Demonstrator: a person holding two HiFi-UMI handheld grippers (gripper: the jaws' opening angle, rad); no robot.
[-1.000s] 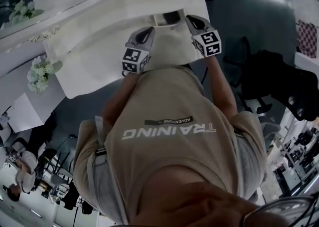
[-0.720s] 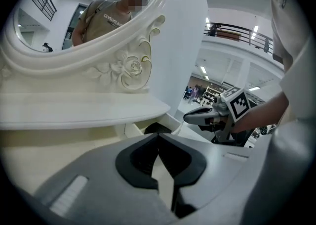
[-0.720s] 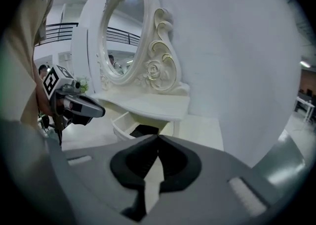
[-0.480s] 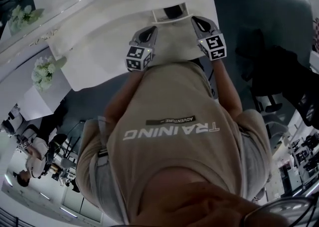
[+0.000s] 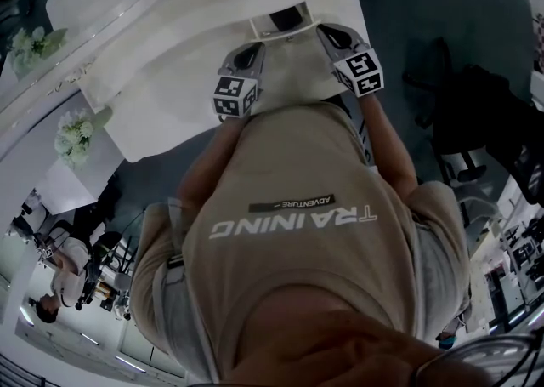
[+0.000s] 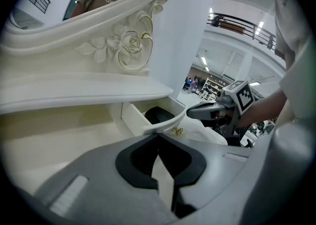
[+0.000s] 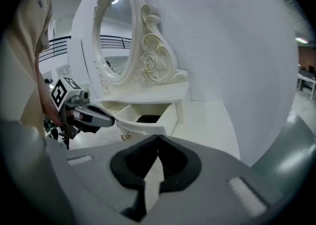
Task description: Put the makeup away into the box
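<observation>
- The left gripper is seen with its jaws pressed together and nothing between them. It is held just above the near edge of the dressing table.
- The right gripper is closed to the same narrow state and is also empty. It is held level with the left one, a little apart from it.
- Between the two tips, the drawer is found pulled out toward the person, with its mouth facing up. It is taken to be the box of the task.
- The drawer's long side is laid across, from one gripper to the other, and a small gold knob is fixed at the middle of its front.
- A dark item, probably the makeup, is seen lying flat inside the drawer. Too little of it is shown for its long axis or heading to be told.
- No other makeup can be made out on the tabletop.
- If the drawer is to be shut, the closed tips are best set on the front either side of the knob and pushed evenly, so that skewing is avoided.
- Behind the drawer, the oval mirror is mounted upright in its carved frame.
</observation>
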